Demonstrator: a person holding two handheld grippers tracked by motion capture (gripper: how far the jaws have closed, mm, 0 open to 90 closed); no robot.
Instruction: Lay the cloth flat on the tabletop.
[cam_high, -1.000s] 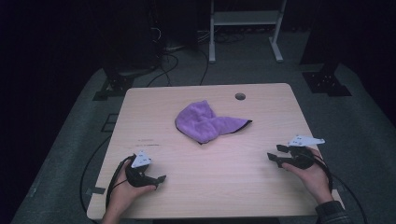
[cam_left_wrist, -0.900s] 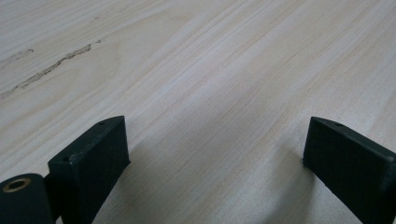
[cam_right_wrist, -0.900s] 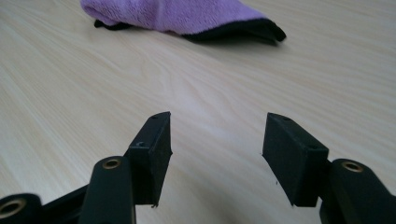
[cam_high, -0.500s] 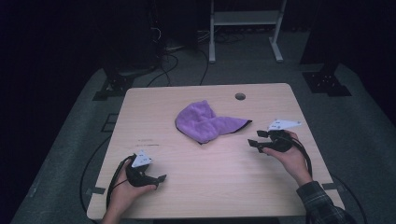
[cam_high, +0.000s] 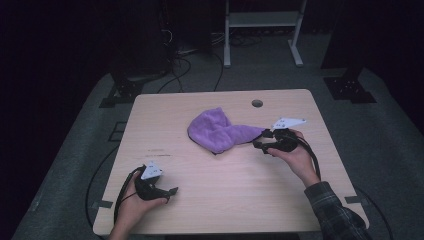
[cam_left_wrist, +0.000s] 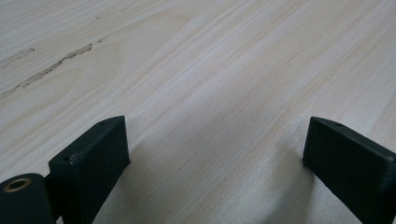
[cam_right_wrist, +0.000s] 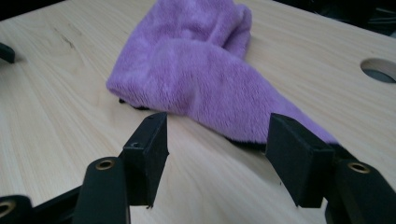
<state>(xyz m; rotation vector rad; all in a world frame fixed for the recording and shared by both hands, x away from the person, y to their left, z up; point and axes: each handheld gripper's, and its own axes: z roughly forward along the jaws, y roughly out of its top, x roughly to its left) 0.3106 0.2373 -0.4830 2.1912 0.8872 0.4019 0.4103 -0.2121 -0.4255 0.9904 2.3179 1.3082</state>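
A crumpled purple cloth (cam_high: 217, 131) lies on the light wooden table (cam_high: 240, 195), a little back of centre, with a narrow tail trailing to the right. My right gripper (cam_high: 261, 145) lies low over the table at the end of that tail, jaws pointing left toward it. In the right gripper view the cloth (cam_right_wrist: 201, 70) sits just beyond the open jaws of the right gripper (cam_right_wrist: 219, 154); the tail runs close past the right-hand jaw and nothing is pinched. My left gripper (cam_high: 170, 192) rests near the front left of the table. The left gripper (cam_left_wrist: 215, 154) stands wide open over bare wood.
A round cable hole (cam_high: 257, 103) is cut in the table behind the cloth, also seen as a hole (cam_right_wrist: 380, 70) at the right. Dark floor, cables and a white stand frame (cam_high: 260, 20) lie beyond the far edge.
My right hand has carried its gripper from the table's right edge leftward and away from me, up to the cloth's tail. The left gripper and the cloth have stayed put.
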